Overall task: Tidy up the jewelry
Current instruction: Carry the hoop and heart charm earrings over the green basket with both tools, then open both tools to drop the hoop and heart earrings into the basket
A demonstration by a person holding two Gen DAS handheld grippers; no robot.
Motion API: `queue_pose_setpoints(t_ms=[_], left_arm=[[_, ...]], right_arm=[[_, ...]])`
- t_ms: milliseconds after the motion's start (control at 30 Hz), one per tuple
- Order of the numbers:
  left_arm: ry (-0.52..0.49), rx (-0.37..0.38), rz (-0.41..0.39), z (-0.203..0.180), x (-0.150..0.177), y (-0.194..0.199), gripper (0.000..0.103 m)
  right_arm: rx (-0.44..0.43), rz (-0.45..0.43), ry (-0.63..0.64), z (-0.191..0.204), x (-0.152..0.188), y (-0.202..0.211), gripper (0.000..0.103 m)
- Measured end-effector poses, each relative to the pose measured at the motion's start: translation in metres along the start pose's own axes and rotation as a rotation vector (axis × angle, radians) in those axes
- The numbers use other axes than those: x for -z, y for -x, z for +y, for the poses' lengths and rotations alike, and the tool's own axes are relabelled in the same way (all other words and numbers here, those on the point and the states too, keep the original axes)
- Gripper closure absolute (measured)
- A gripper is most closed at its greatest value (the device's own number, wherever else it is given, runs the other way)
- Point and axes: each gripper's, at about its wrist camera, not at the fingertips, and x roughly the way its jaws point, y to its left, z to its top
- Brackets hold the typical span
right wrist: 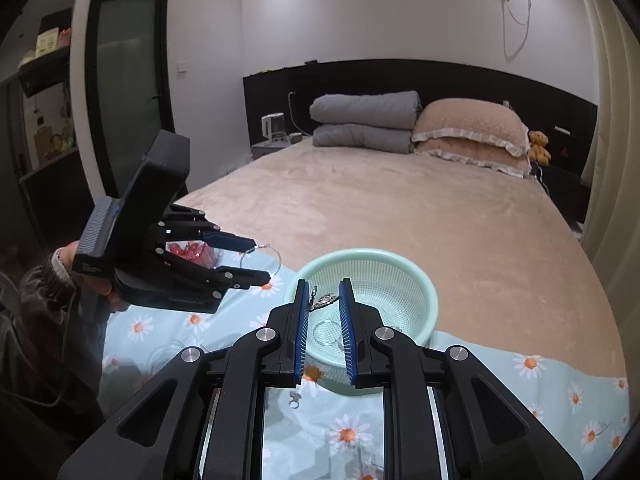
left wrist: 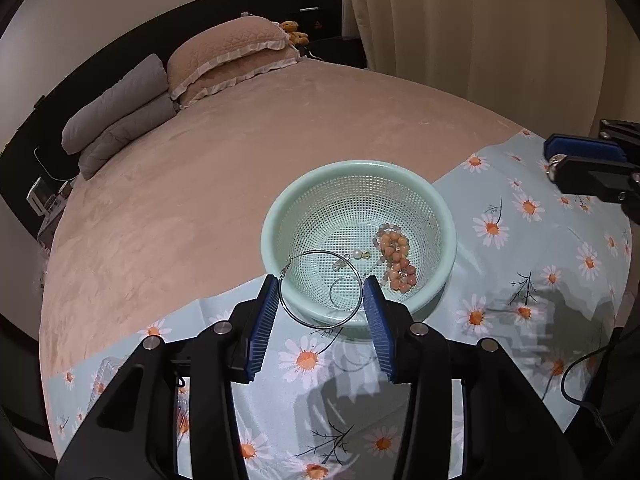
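Observation:
A mint-green mesh basket (left wrist: 448, 216) stands on the floral cloth and holds an orange bead bracelet (left wrist: 400, 260), a pearl earring (left wrist: 358, 255) and a small hoop (left wrist: 344, 292). My left gripper (left wrist: 322, 292) is open just before the basket's near rim, with a large silver hoop earring (left wrist: 296, 312) spanning its fingers; the hoop also shows in the right wrist view (right wrist: 276, 254). My right gripper (right wrist: 325, 294) is partly open above the basket (right wrist: 424, 292), with a small silver piece (right wrist: 326, 299) between its pads. Whether it is gripped is unclear.
The floral cloth (left wrist: 520, 240) covers the near end of a beige bed (left wrist: 240, 160) with pillows at the far end. A small silver clasp (right wrist: 295, 400) lies on the cloth. A clear box of red beads (right wrist: 188, 252) sits behind the left gripper.

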Motion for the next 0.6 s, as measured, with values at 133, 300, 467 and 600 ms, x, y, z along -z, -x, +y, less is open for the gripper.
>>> queue_pose_setpoints(t_ms=[133,300,467,600], left_arm=[[0.001,0.033,0.033,-0.002,0.003,-0.027,0.058],[0.011,0.059,0.075,-0.002,0.010,-0.055,0.058],[0.021,0.085,0.092,-0.003,0.012,-0.069,0.058],[0.008,0.071,0.050,-0.006,0.012,-0.065,0.042]], right_arm=[[-0.018,0.077,-0.049,-0.017,0.011,-0.042,0.089],[-0.041,0.135,-0.109,-0.034,0.028,-0.078,0.089],[-0.053,0.157,-0.149,-0.043,0.038,-0.092,0.089],[0.018,0.158,-0.138,-0.044,0.037,-0.095,0.076]])
